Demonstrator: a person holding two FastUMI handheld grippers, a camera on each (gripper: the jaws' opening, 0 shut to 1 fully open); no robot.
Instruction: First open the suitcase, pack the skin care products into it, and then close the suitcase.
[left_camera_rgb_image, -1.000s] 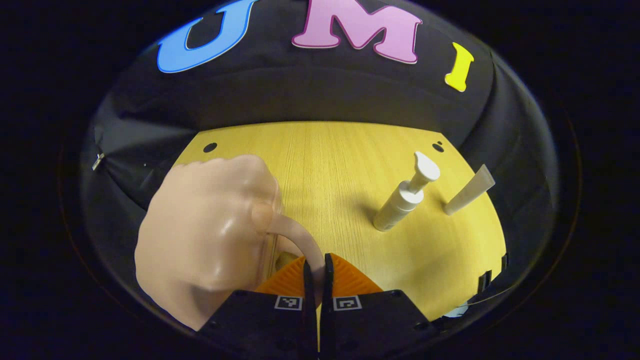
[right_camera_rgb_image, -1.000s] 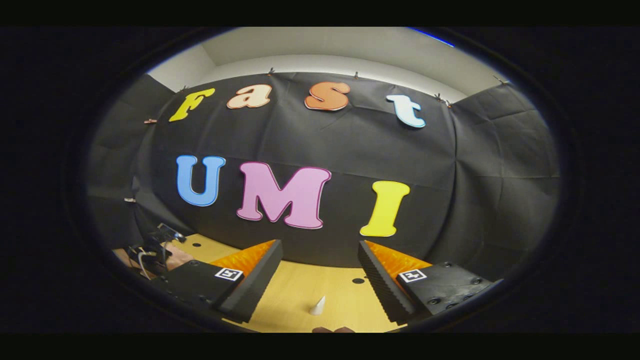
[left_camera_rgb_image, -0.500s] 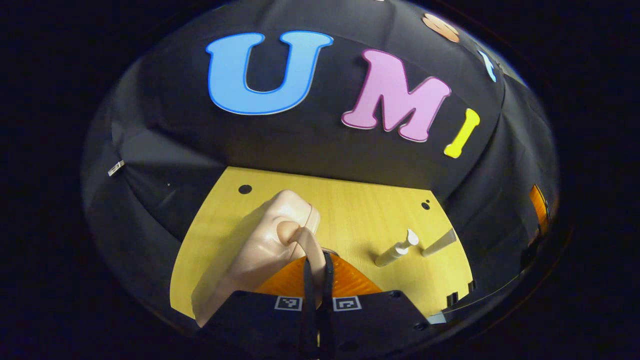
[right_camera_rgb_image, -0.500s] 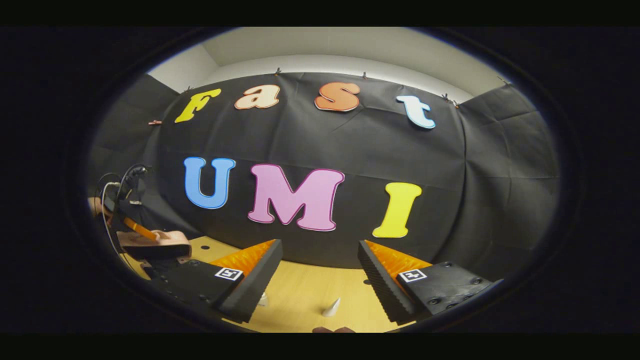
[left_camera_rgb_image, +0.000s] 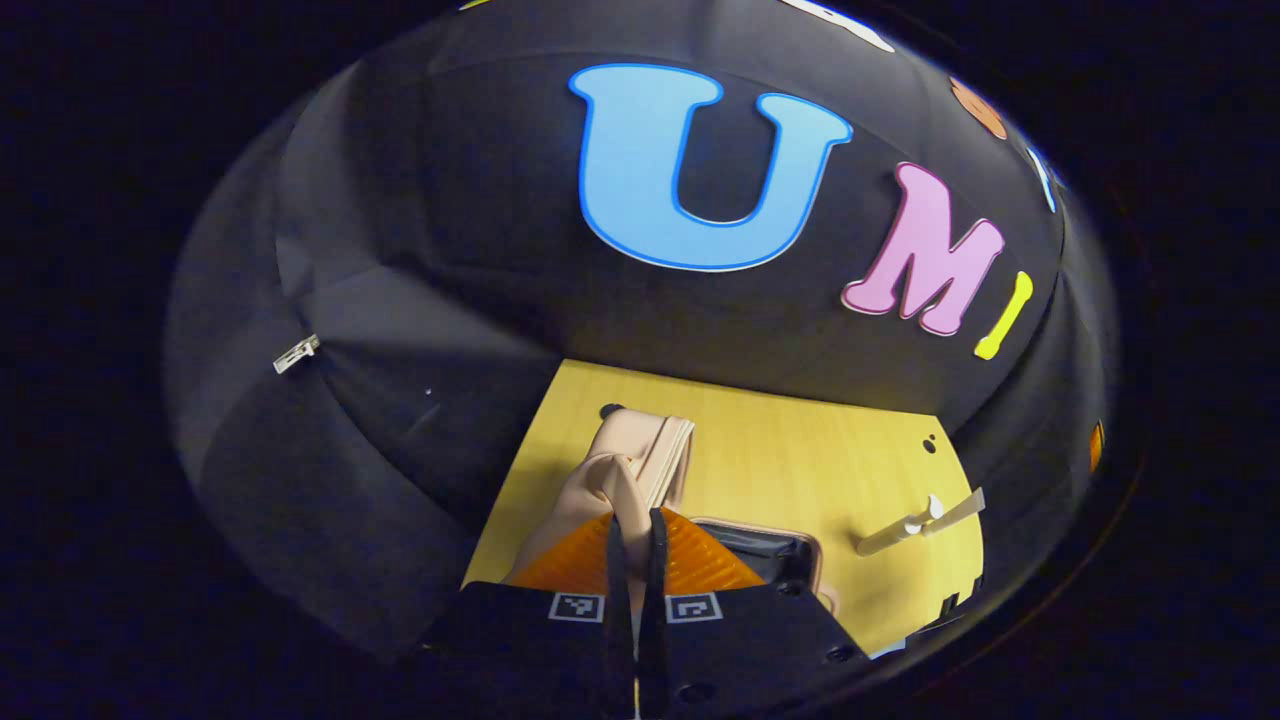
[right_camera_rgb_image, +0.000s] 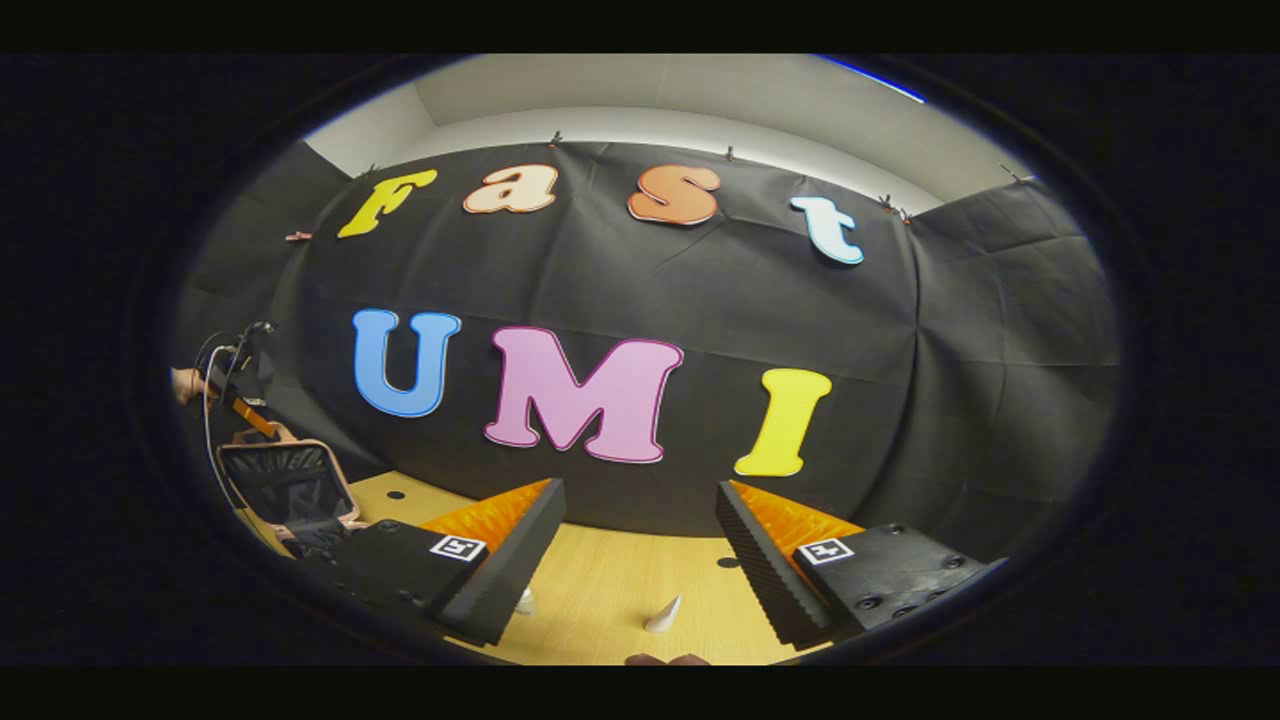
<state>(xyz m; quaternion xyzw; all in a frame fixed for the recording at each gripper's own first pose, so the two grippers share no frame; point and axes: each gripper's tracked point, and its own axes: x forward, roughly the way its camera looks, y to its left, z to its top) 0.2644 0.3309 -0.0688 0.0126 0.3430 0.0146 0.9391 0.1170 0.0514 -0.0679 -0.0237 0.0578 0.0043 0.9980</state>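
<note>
The wooden table (left_camera_rgb_image: 780, 470) takes up the lower middle of the left gripper view, and in the right gripper view it runs along the bottom between that gripper's fingers. On it sits the pink suitcase (left_camera_rgb_image: 640, 460), open: in the left gripper view its raised lid stands at about 12 o'clock from the gripper's fingertips, with the dark-lined base (left_camera_rgb_image: 765, 550) lying at about 3 o'clock from them. In the right gripper view the lid shows at about 9 o'clock, upright, its dark lining facing the camera. The left gripper (left_camera_rgb_image: 632, 530) has its fingers drawn tight together on the suitcase handle (left_camera_rgb_image: 622, 490), a thin pink loop that rises from between the tips to the lid's edge. The right gripper (right_camera_rgb_image: 640, 545) hangs above the table with its jaws wide apart and nothing between them. Well apart from the suitcase, at about 3 o'clock in the left gripper view, stand a white pump bottle (left_camera_rgb_image: 900, 528) and a white tube (left_camera_rgb_image: 955, 508), just beside each other. In the right gripper view a small white tip of one of them (right_camera_rgb_image: 664, 613) shows at 6 o'clock.
</note>
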